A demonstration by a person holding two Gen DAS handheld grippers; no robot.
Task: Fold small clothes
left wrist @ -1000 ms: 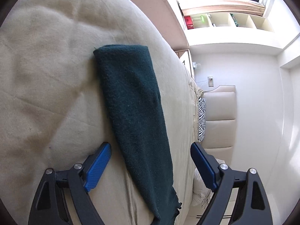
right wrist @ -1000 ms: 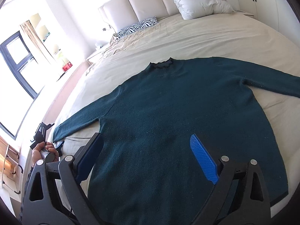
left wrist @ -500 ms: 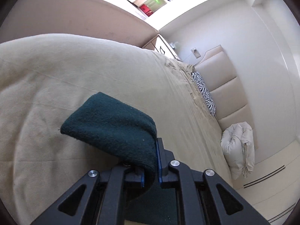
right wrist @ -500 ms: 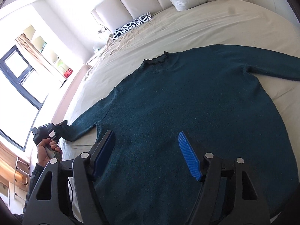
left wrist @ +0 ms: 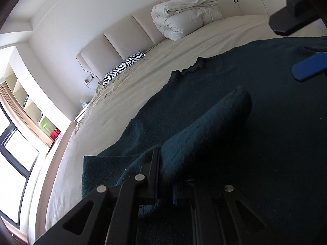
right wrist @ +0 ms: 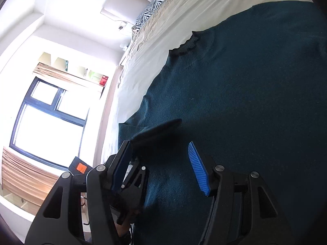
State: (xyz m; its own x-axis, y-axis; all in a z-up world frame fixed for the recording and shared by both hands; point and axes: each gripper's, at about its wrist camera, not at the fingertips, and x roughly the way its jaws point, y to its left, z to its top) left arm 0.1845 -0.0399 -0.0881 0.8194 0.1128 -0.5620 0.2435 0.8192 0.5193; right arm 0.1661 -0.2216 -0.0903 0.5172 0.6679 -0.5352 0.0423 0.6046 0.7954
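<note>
A dark teal sweater (left wrist: 235,85) lies flat on the beige bed (left wrist: 143,85), collar (left wrist: 192,67) toward the headboard. My left gripper (left wrist: 165,175) is shut on the sweater's left sleeve (left wrist: 206,130) and holds it folded over the body. The sleeve cuff sticks out past the fingers. In the right wrist view the sweater (right wrist: 245,81) fills the frame. My right gripper (right wrist: 161,163) is open and empty just above the sweater's body, beside the left gripper. One of its blue pads (left wrist: 308,67) shows in the left wrist view.
A folded white duvet (left wrist: 184,16) and a zebra-print pillow (left wrist: 124,65) lie at the padded headboard. A window (right wrist: 47,118) and wall shelves (left wrist: 20,94) are on the bed's left side. The bed's left edge (right wrist: 114,106) runs close to the sweater's shoulder.
My left gripper shut on the sleeve, lifted it and carried it across onto the sweater's body. My right gripper dropped lower and nearer the sweater, staying open.
</note>
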